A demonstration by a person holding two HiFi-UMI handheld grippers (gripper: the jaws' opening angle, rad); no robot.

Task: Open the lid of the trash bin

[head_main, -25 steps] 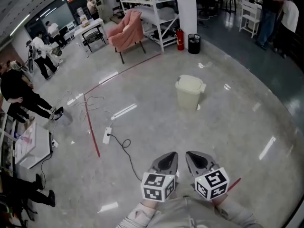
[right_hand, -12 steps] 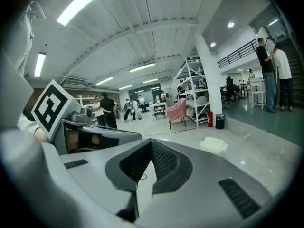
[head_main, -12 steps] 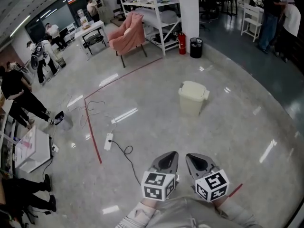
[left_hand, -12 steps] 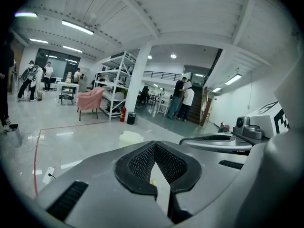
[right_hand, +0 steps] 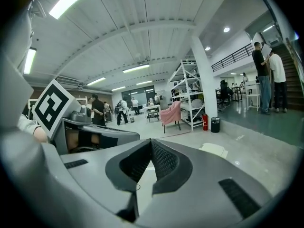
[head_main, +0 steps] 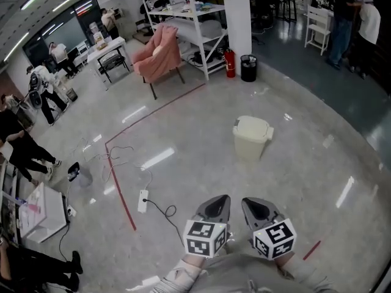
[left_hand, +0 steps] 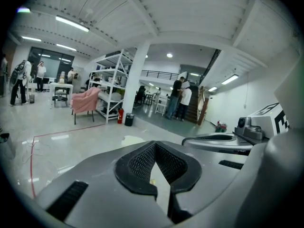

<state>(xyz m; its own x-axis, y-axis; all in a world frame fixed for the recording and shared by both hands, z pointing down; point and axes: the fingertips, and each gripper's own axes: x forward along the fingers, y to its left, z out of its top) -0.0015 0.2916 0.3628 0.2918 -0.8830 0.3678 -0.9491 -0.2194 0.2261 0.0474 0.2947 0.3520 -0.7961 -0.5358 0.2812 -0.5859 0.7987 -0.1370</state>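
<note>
1. I have the left gripper (left_hand: 155,147) held low in front of me. Its fingers (left_hand: 137,164) meet at the tips and grip nothing.
2. The right gripper (right_hand: 151,142) sits just beside it. Its fingers (right_hand: 167,161) are likewise pressed together and empty.
3. The trash bin (head_main: 252,140), pale cream, stands on the grey polished floor (head_main: 183,163), well ahead of both grippers and slightly to the right of them.
4. Its lid (head_main: 253,127) lies flat on top, closed.
5. Neither gripper touches the bin; bare floor lies between.
6. A red tape line (head_main: 122,195) runs across the floor to my left, with a white power strip (head_main: 143,201) and its black cable (head_main: 160,207) near it.
7. Further back I see a pink armchair (head_main: 160,54), white shelving (head_main: 183,14), a red fire extinguisher (head_main: 230,63) and a small black bin (head_main: 248,68).
</note>
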